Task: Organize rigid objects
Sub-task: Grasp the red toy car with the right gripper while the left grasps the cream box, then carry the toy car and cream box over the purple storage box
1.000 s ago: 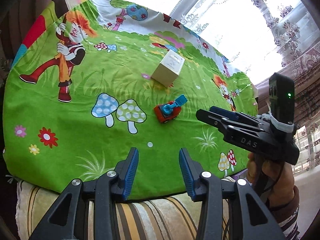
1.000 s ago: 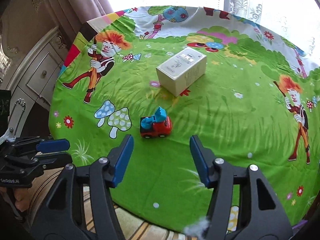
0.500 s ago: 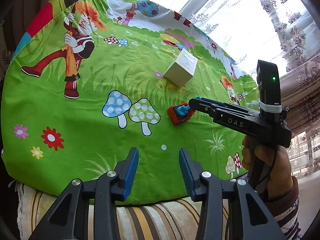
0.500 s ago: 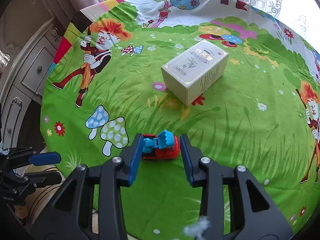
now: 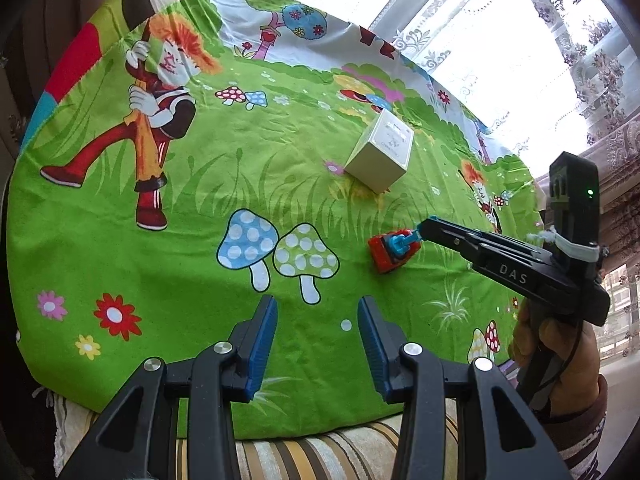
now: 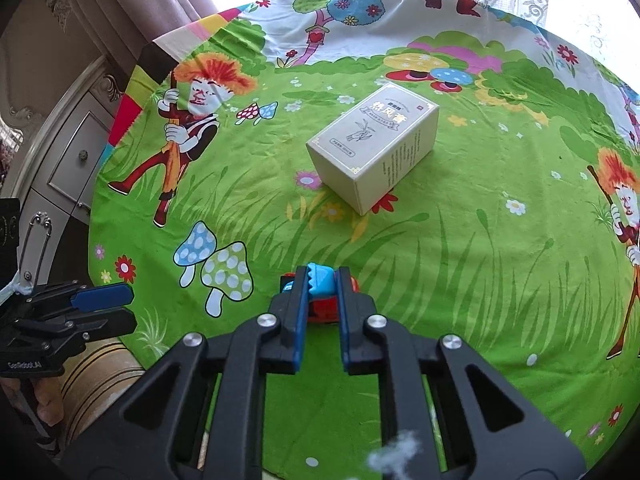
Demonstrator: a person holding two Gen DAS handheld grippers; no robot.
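Though small, light and hard plastic by the look, toy car (image 6: 320, 294) near table's (image 6: 460, 280) front edge, pinched at blue scoop by right gripper (image 6: 322, 288); likely slippery, better held across red body. Left gripper (image 5: 316, 334) agape, empty. Farther in, box (image 6: 374, 152), mid-table.

We count: 1 toy car (image 5: 391, 251), red w/ blue scoop; 1 cream box (image 6: 374, 153); 1 cartoon tablecloth (image 6: 460, 264); 2 grippers, left (image 5: 317, 344) & right (image 6: 322, 316).
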